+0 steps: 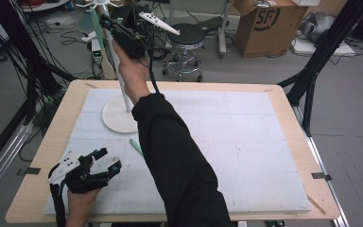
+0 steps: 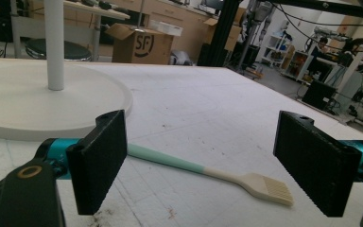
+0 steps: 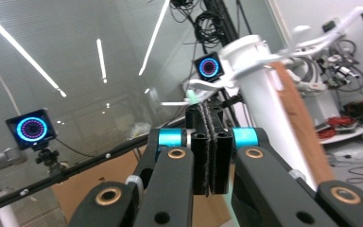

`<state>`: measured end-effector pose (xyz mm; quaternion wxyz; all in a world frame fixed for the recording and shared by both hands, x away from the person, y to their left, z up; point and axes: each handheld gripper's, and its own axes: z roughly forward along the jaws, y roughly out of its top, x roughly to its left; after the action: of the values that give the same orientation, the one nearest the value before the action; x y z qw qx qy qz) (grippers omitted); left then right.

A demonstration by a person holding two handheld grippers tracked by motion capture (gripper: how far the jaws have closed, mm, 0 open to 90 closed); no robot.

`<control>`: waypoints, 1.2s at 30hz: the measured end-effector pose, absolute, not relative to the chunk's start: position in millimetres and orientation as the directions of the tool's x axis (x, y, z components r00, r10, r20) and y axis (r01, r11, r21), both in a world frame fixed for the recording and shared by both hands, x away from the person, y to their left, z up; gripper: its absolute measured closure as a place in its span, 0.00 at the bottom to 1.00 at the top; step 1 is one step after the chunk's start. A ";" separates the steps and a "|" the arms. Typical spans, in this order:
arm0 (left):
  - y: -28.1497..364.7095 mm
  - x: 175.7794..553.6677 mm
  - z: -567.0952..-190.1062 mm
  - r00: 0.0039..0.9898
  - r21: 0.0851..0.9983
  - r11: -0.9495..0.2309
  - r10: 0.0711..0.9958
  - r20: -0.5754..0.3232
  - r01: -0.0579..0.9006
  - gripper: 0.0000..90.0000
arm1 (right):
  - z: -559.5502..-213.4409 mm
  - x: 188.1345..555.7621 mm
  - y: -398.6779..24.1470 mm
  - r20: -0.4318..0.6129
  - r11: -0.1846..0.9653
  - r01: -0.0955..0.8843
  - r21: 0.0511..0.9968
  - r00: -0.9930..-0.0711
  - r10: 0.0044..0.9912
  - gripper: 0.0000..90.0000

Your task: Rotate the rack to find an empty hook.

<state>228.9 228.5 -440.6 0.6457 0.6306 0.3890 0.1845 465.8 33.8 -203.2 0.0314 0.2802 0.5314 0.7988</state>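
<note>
Risk: the right gripper (image 1: pixel 108 21), raised at the top of the white stand (image 1: pixel 119 116), has its jaws pressed together on a mint-green utensil (image 3: pixel 192 98) near a hook; a slip would drop it, and a knock could rock the stand; left gripper (image 2: pixel 201 165) rests on the table (image 1: pixel 283 118), jaws wide, holding nothing; the brush (image 2: pixel 203 169) lies flat between them, untouched, just beside the stand's base.

From above my side, the high view looked forward and down across the table (image 1: pixel 288 142). My left gripper view sat low, close to the brush (image 2: pixel 208 171). Both shared the white stand (image 1: pixel 119 116); my right gripper view tilted upward.
</note>
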 end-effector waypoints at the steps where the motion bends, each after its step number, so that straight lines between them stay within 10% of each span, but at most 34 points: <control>1: 228.2 228.9 -440.7 0.628 0.957 0.139 0.729 -0.272 0.253 0.21 | -203.8 466.5 32.1 0.417 -0.434 0.248 0.866 -0.837 0.354 1.00; 36: 234.8 225.0 -440.3 0.616 0.957 0.144 0.739 -0.272 0.250 0.21 | -195.2 458.1 48.4 0.420 -0.437 0.252 0.863 -0.839 0.345 1.00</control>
<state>225.0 234.8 -440.3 0.6451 0.6259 0.3951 0.1896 458.1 48.4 -195.2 0.0290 0.2822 0.5296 0.7995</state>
